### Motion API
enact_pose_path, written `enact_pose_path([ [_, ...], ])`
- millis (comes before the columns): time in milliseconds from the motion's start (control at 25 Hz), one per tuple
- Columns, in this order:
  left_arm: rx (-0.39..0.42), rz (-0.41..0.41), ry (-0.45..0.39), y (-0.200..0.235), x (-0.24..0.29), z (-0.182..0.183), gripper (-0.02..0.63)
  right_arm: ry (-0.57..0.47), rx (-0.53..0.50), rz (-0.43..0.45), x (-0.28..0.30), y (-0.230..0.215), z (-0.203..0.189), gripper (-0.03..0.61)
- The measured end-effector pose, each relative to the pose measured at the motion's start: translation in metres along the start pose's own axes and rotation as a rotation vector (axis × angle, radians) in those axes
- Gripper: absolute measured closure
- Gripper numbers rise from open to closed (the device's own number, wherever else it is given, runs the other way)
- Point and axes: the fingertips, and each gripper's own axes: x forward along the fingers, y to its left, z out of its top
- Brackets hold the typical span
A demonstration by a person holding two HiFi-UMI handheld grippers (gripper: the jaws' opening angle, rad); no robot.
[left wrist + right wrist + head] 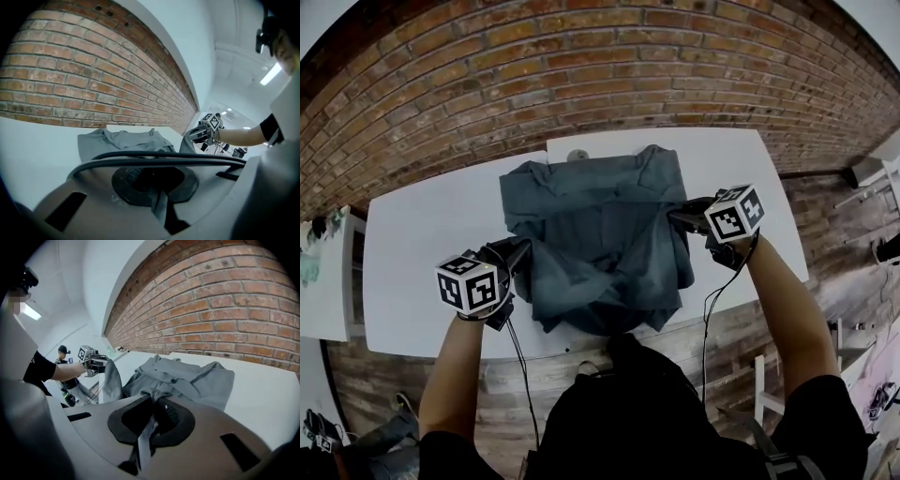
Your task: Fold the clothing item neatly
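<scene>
Grey shirt (600,244): rumpled on white table (422,244), near edge at the table's front.
Left gripper (514,255): pinched shut on the shirt's left edge.
Right gripper (680,217): pinched shut on the right edge.
Doing it well: raise both pinches level, draw cloth taut between them, lay it flat without dragging.

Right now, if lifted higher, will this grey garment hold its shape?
Probably not: the garment creases and hangs limp from the left gripper, so it looks floppy. Seemingly light, since two small pinches raise its edges.

Open table (412,244) flanking crumpled garment (600,234)
</scene>
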Motion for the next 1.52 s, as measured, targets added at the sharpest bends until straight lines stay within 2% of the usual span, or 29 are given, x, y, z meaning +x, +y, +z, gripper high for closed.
enact_pose_path([
  [200, -0.111, 0.109, 0.045, 0.057, 0.041, -0.004, 0.609, 0.077, 0.032, 0.000, 0.042, -0.049, 0.012, 0.569],
  [440, -0.229, 0.206, 0.118, 0.110, 0.070, -0.030, 0.609, 0.143, 0.119, 0.001, 0.078, -0.092, 0.001, 0.569],
  [600, -0.320, 0.168, 0.143, 0.121, 0.077, -0.047, 0.607, 0.158, 0.160, 0.054, 0.086, -0.098, -0.010, 0.565],
  [720, -0.363, 0.109, 0.120, 0.118, 0.068, -0.049, 0.518, 0.150, 0.161, 0.129, 0.080, -0.093, -0.012, 0.453],
  [800, -0.367, 0.088, 0.102, 0.116, 0.055, -0.047, 0.481, 0.128, 0.163, 0.151, 0.069, -0.091, -0.010, 0.419],
  [1000, -0.346, 0.093, 0.055, 0.110, 0.010, -0.050, 0.463, 0.012, 0.234, 0.140, 0.028, -0.081, -0.025, 0.416],
  [1080, -0.297, 0.081, 0.089, 0.095, -0.005, -0.064, 0.463, 0.010, 0.240, 0.128, 0.013, -0.066, -0.049, 0.416],
  [1200, -0.177, 0.058, 0.185, 0.060, -0.018, -0.094, 0.463, 0.042, 0.227, 0.106, -0.003, -0.033, -0.089, 0.416],
  [1280, -0.104, 0.043, 0.251, 0.036, -0.022, -0.120, 0.447, 0.086, 0.177, 0.090, -0.005, -0.004, -0.116, 0.416],
  [1400, 0.015, 0.052, 0.352, 0.010, -0.026, -0.159, 0.368, 0.154, 0.023, 0.014, 0.003, 0.038, -0.151, 0.416],
  [1520, 0.025, 0.051, 0.373, -0.005, -0.025, -0.184, 0.346, 0.186, -0.123, -0.112, 0.017, 0.059, -0.172, 0.416],
])
